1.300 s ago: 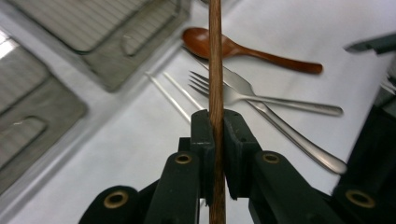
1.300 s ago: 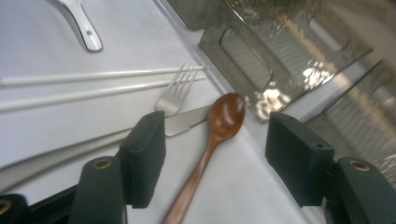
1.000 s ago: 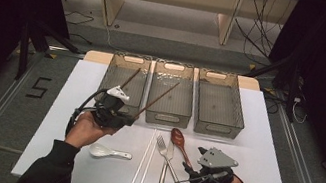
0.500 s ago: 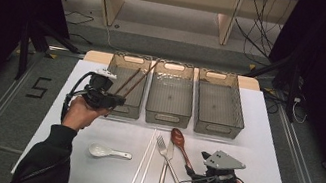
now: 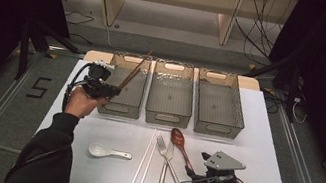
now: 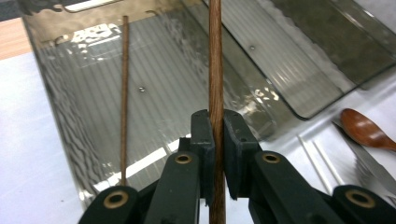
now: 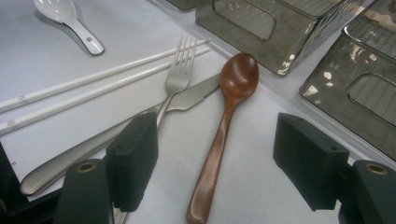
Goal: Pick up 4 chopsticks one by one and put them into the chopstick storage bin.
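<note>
- My left gripper (image 5: 103,87) has its jaws clamped tight on a pair of thin dark brown wooden chopsticks (image 5: 134,69); in the left gripper view one stick (image 6: 215,60) runs straight up between the black pads toward twelve o'clock.
- In the high view those chopsticks slant up toward one o'clock from my jaws, over the leftmost of three clear smoky-grey rectangular plastic bins (image 5: 124,106), whose ribbed floor lies under them.
- A second thin brown line (image 6: 124,93) stands at ten o'clock of my jaws in the left gripper view; I cannot tell whether it is the other stick or a reflection in the bin wall.
- My right gripper (image 5: 201,178) sits low on the white surface (image 5: 264,140) at about five o'clock of the high view, its jaws spread wide with nothing pressed between them.
- Between those open jaws lies the handle of a reddish-brown wooden spoon (image 7: 224,126), bowl pointing to twelve o'clock, touching neither pad.
- Just at ten o'clock of that spoon lie a steel fork (image 7: 180,70) and a steel table knife (image 7: 194,95), crossing each other.
- Further toward nine o'clock lies a pair of white chopsticks (image 7: 93,88), side by side, and beyond them a white ceramic soup spoon (image 7: 70,18).
- The middle bin (image 5: 167,117) and the right bin (image 5: 215,126) stand side by side with the left one, along the surface's far edge.
</note>
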